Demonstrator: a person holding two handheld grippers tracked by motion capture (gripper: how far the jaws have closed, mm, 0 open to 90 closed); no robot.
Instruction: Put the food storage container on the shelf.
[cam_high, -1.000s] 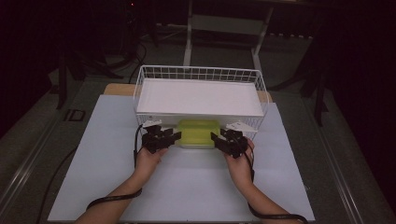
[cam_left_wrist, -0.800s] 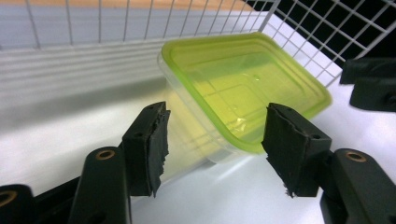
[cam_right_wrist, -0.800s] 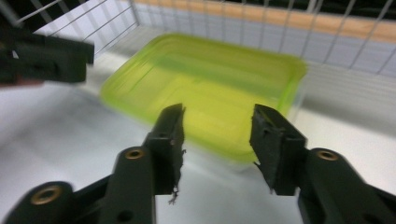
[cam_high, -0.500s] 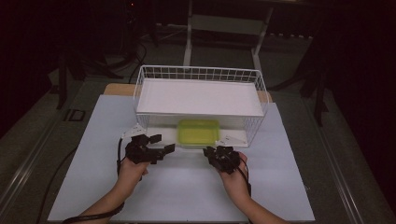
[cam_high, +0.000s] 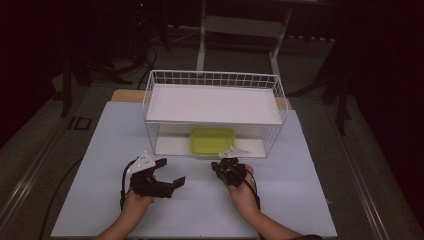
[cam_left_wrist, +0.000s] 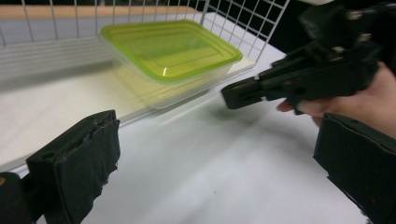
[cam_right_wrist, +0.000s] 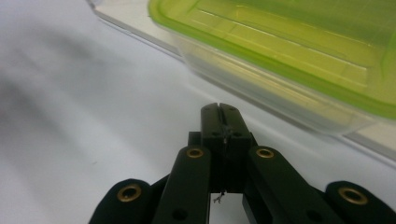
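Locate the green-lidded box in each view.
High view: box centre, on the wire basket's lower shelf.
Left gripper view: box upper centre, on the shelf edge.
Right gripper view: box upper right, close.
Shared landmark: the white shelf edge under the box.

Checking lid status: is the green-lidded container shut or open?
Shut: the green lid lies flat on the clear container, its rim seated all round.

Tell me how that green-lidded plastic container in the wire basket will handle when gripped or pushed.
The container looks like thin clear plastic and seems empty, so probably light and a bit flexible at the walls. Its smooth lid may be slippery for the pads. Low, flat and wide, it should slide, not tip, on the basket shelf.
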